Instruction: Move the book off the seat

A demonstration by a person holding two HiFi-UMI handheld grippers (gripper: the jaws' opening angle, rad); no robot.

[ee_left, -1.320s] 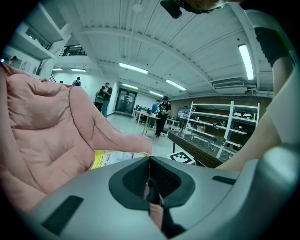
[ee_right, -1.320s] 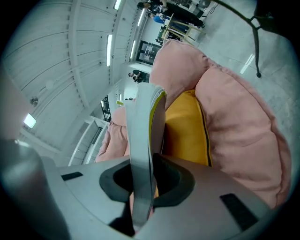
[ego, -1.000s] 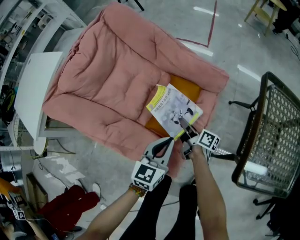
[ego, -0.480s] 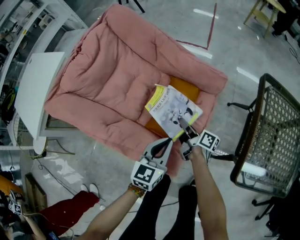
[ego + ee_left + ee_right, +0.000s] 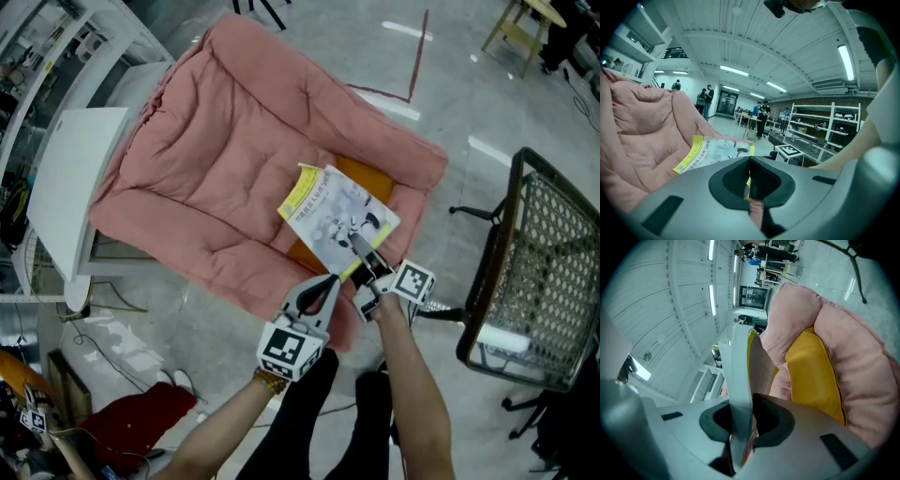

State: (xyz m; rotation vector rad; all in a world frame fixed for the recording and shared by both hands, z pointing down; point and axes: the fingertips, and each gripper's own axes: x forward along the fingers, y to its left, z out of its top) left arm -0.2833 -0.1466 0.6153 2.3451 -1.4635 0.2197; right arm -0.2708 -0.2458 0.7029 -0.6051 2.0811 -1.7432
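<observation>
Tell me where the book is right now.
In the head view the book is mid-frame, gripped at its near edge by the right tongs. It is just above the yellow cushion on the right side of the pink seat.

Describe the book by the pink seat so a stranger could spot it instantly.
Find the big pink padded seat in the middle of the floor. Over the yellow cushion at its near end is the book, pinched at one corner by the right gripper. It is the only flat white thing there, with a yellow stripe along one edge.
</observation>
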